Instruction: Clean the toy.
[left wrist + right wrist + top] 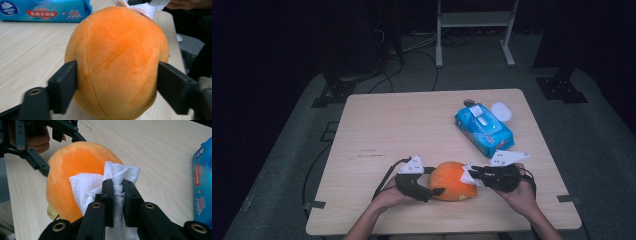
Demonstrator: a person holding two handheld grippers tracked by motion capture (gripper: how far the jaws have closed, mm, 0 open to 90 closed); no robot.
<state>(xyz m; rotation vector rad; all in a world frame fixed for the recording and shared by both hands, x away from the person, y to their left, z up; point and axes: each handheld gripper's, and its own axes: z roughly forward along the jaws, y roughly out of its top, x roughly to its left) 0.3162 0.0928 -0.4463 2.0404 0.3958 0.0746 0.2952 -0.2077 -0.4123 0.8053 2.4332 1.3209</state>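
Note:
An orange plush ball point(453, 181) lies near the table's front edge. My left gripper point(434, 181) comes at it from the left, and in the left gripper view its two jaws press on opposite sides of the plush point(117, 62). My right gripper point(117, 183) is shut on a crumpled white wipe point(82, 185), which lies against the right side of the orange plush point(67, 170). In the high view the right gripper point(473, 172) sits just to the right of the plush, wipe point(468, 176) at its tips. The left gripper's dark frame shows at the upper left of the right gripper view.
A blue pack of wet wipes point(483, 128) lies slantwise at the back right of the wooden table point(397, 125). A white round lid point(501, 111) and a small dark round thing point(469, 102) sit behind it. Beyond the table a metal stand and cables stand on dark floor.

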